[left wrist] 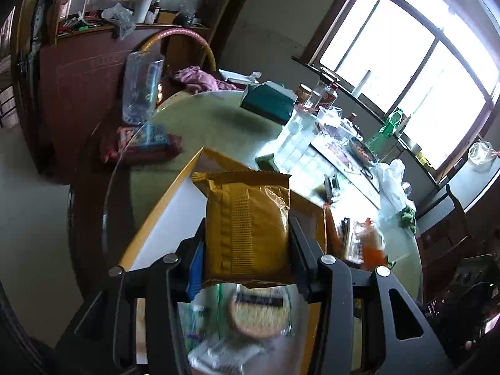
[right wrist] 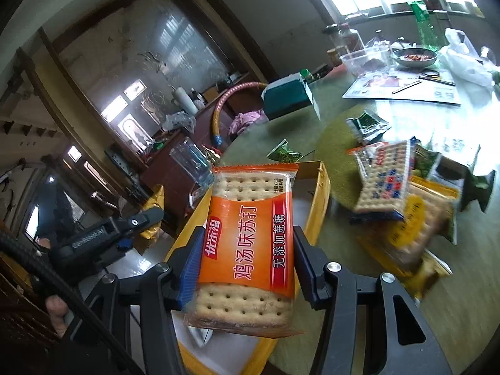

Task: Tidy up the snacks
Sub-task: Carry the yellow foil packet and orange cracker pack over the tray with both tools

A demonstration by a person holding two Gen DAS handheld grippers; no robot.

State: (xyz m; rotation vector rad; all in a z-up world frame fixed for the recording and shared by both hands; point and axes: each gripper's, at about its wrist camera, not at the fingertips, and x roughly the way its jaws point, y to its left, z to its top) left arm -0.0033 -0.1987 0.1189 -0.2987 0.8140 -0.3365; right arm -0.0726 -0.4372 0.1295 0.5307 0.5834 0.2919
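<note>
My left gripper (left wrist: 247, 234) is shut on a yellow cracker packet (left wrist: 247, 228), held above the yellow-rimmed box (left wrist: 162, 206) with a white floor. My right gripper (right wrist: 247, 243) is shut on an orange cracker packet (right wrist: 250, 237) with red lettering, held over the same box (right wrist: 322, 187). The left gripper (right wrist: 137, 222) shows at the left of the right wrist view with its yellow packet (right wrist: 153, 218) partly hidden. A pile of loose snack packets (right wrist: 403, 203) lies on the green round table (right wrist: 328, 131) to the right. Blurred packets (left wrist: 253, 312) lie under my left gripper.
A teal box (left wrist: 268, 100) and a small green packet (right wrist: 284, 153) lie further back on the table. Bottles, a bowl (right wrist: 412, 56), a plastic tub and a magazine crowd the window side. A clear jug (left wrist: 140, 90) and a hoop stand by the wooden cabinet.
</note>
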